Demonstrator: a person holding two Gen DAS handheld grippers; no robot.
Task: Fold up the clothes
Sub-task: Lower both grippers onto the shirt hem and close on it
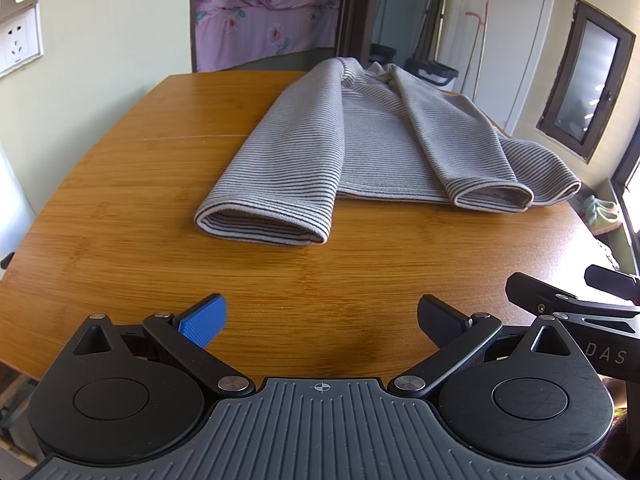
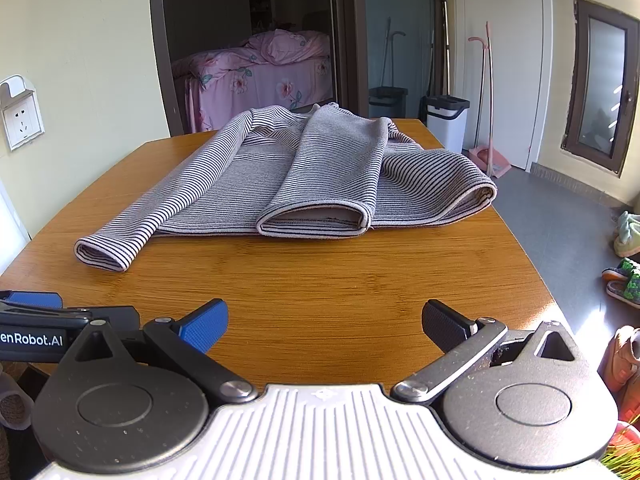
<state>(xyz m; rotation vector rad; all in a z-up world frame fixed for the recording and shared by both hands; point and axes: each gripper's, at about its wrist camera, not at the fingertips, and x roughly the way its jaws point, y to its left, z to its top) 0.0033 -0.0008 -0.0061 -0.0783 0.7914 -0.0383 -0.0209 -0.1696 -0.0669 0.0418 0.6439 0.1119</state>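
Wooden table (image 1: pixel 120 208) bears a striped top (image 1: pixel 360 136), apparently sleeves folded inward; left gripper (image 1: pixel 320 320) and right gripper (image 2: pixel 324 322) hover nearby, jaws apart.

striped top (image 1: pixel 360 136): was grey with thin dark horizontal stripes, pale pinkish edging at the cuffs and hem
table (image 1: pixel 120 208): was warm honey-orange with a fine wood grain
left gripper (image 1: pixel 322 320): was black, with one blue textured pad and one black pad, on a grey ribbed base
right gripper (image 2: pixel 324 322): was black, with one blue pad and one black pad, on a pale ribbed base
bedding (image 2: pixel 260 72): was pink with a flower print
walls (image 2: pixel 88 60): were pale yellow-cream
bin (image 2: pixel 446 122): was white with a black lid
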